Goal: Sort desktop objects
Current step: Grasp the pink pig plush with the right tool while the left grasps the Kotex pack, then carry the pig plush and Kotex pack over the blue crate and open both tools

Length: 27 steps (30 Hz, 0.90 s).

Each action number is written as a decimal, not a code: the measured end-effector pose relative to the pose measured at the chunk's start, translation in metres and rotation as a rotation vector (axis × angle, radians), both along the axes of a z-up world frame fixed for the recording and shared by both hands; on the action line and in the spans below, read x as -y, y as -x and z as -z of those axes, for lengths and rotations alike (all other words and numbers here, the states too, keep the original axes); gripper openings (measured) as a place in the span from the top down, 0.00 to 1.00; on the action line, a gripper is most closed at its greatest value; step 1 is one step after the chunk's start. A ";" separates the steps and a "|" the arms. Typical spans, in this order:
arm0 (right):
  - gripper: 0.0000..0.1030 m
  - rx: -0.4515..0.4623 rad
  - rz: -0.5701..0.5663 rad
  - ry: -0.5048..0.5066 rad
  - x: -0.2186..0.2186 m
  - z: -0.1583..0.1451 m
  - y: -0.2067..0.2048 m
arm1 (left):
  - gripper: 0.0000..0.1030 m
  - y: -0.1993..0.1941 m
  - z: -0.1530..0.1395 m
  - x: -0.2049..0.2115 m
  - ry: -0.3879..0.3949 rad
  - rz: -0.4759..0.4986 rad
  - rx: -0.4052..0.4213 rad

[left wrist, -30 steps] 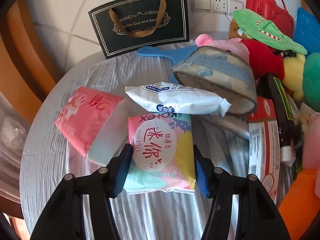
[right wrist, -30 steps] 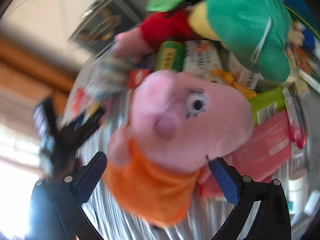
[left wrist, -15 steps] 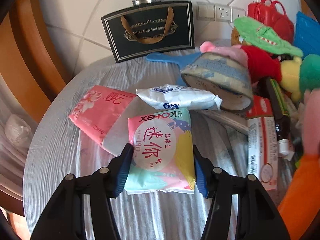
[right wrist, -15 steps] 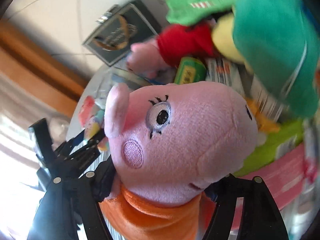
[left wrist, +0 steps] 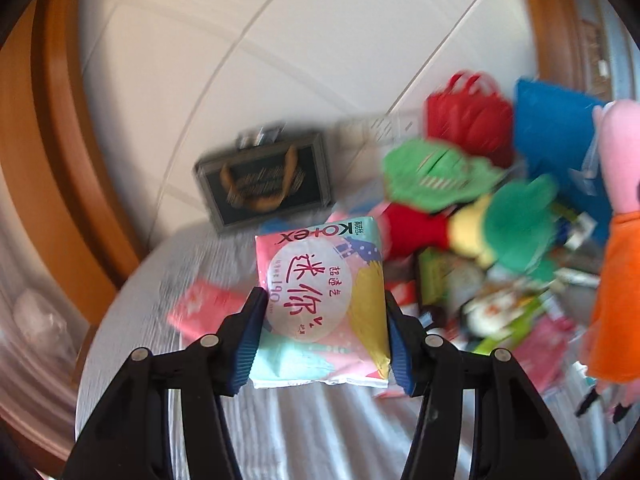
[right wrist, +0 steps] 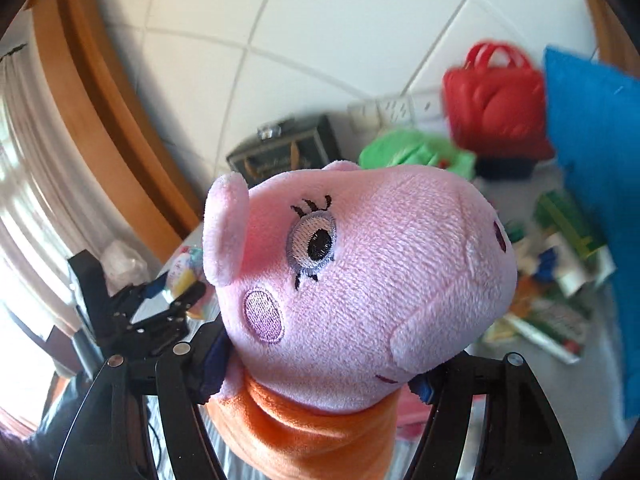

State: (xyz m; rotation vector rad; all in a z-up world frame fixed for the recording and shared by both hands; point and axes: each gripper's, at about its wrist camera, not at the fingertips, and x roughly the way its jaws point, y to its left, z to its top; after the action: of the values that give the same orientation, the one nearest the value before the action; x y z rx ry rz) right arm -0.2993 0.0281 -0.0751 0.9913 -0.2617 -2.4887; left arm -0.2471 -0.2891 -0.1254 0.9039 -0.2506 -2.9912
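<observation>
A pink, yellow and mint Kotex pack hangs above the table, with my left gripper shut on its two sides. In the right wrist view that left gripper shows at the left with the pack in it. My right gripper is shut on a pink pig plush at the neck, above its orange dress. The pig's head fills the view and hides most of the blue pads. The same plush hangs at the right edge of the left wrist view.
Below lies a round table with a grey-white cloth. A black gift bag leans on the tiled wall. A red handbag, a blue pouch, a green-and-red plush, boxes and a pink tissue pack crowd the table.
Both grippers have risen. The left one lifted the Kotex pack off the table. The right one closed on the pig plush and turned it more upright.
</observation>
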 end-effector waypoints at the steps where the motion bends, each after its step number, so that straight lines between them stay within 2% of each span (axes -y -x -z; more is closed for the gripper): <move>1: 0.31 -0.025 0.016 0.000 -0.011 -0.013 -0.008 | 0.47 -0.007 -0.017 -0.016 -0.003 0.025 -0.035; 7: 0.31 -0.159 0.107 0.008 -0.089 -0.078 -0.060 | 0.47 -0.040 -0.094 -0.121 -0.012 0.169 -0.157; 11: 0.31 -0.291 0.217 -0.004 -0.176 -0.125 -0.103 | 0.47 -0.066 -0.140 -0.206 -0.033 0.275 -0.227; 14: 0.31 -0.366 0.289 -0.010 -0.246 -0.151 -0.130 | 0.47 -0.074 -0.171 -0.290 -0.057 0.342 -0.252; 19: 0.31 -0.404 0.358 -0.011 -0.359 -0.180 -0.146 | 0.47 -0.064 -0.199 -0.408 -0.102 0.424 -0.284; 21: 0.31 -0.411 0.373 -0.021 -0.389 -0.185 -0.144 | 0.47 -0.060 -0.207 -0.451 -0.108 0.444 -0.285; 27: 0.31 -0.393 0.439 -0.034 -0.467 -0.194 -0.131 | 0.47 -0.046 -0.215 -0.539 -0.074 0.506 -0.259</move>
State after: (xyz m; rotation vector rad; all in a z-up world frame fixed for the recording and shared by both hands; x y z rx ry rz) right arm -0.1679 0.4953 0.1185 0.4686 -0.3386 -3.0255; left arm -0.2015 0.2496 0.0896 0.5027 -0.4213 -3.5561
